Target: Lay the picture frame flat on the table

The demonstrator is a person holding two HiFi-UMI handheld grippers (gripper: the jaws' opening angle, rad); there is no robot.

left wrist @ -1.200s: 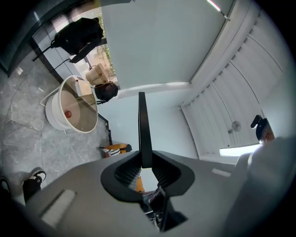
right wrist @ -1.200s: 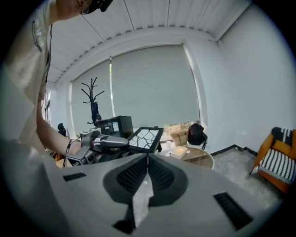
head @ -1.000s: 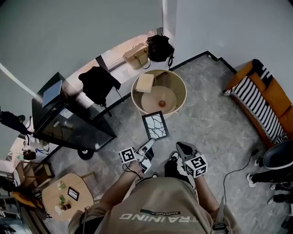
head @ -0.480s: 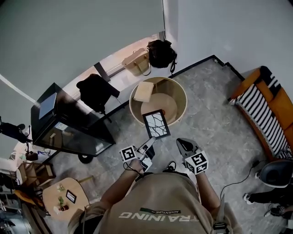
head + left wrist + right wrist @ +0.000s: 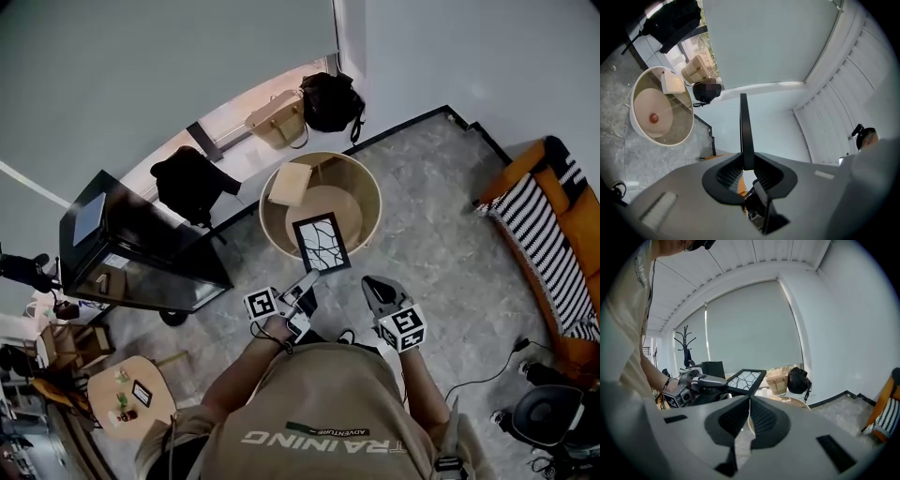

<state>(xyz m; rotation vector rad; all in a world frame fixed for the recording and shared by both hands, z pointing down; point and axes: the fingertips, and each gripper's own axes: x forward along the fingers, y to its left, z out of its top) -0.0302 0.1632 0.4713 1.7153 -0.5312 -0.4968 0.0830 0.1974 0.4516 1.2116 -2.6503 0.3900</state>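
A black picture frame (image 5: pixel 321 242) with a cracked-line picture hangs in the air over the near rim of a round wooden table (image 5: pixel 369 184). My left gripper (image 5: pixel 307 282) is shut on the frame's near edge. In the left gripper view the frame (image 5: pixel 745 136) shows edge-on as a thin dark strip between the jaws. My right gripper (image 5: pixel 375 289) hovers to the right of it with its jaws together and nothing in them. In the right gripper view the frame (image 5: pixel 746 380) sits level, with the left gripper (image 5: pixel 719 381) clamped on it.
On the table lie a pale square box (image 5: pixel 289 183) and a small red ball (image 5: pixel 654 118). A black stand with a dark monitor (image 5: pixel 131 246), bags (image 5: pixel 330 99) by the window, and a striped orange sofa (image 5: pixel 547 234) surround it. A small round side table (image 5: pixel 117 403) is at lower left.
The frame, held by my left gripper, has moved forward from over the floor to over the round table's near rim. The right gripper has kept alongside.
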